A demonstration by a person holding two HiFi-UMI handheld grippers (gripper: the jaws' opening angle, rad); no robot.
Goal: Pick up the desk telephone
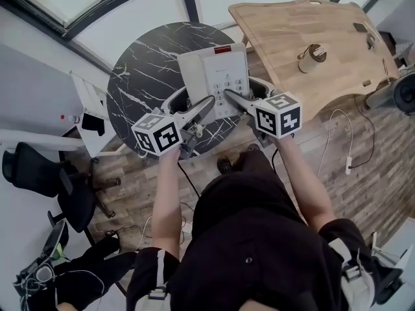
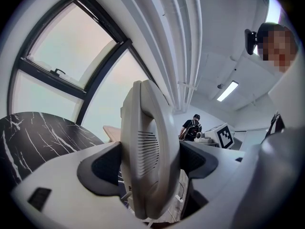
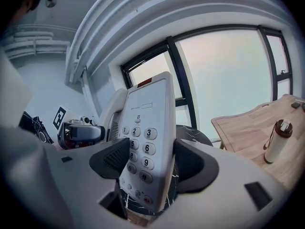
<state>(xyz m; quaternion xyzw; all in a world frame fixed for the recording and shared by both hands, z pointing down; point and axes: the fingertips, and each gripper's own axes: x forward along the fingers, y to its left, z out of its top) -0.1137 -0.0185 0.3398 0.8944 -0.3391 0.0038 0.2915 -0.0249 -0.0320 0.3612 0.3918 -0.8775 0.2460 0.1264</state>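
The dark pads (image 2: pixel 107 168) of our left gripper (image 2: pixel 150 162) are pressed against both sides of the handset (image 2: pixel 147 142), which stands on edge between them and fills the gap. Our right gripper (image 3: pixel 152 165) is clamped the same way on the keypad (image 3: pixel 139 149) side, its pads hard against the body just below the number keys. So the desk telephone (image 1: pixel 217 70) is held from its near edge by both grippers, one at each side, over the round marble table (image 1: pixel 139 67). We cannot tell whether its far edge rests on the tabletop.

As we judge it, the lift is the step in hand. To do it well, we should raise both grippers together and at one pace, so the body does not twist between two separate grips. The left hold is on the handset alone, which may only sit in its cradle, so we want the telephone level and the left squeeze firm. A thin cord (image 1: pixel 188 179) hangs below the table's near edge. If it belongs to the telephone, we should rise gently and watch for it pulling taut. The wooden desk (image 1: pixel 305 24) stands well apart to the right.
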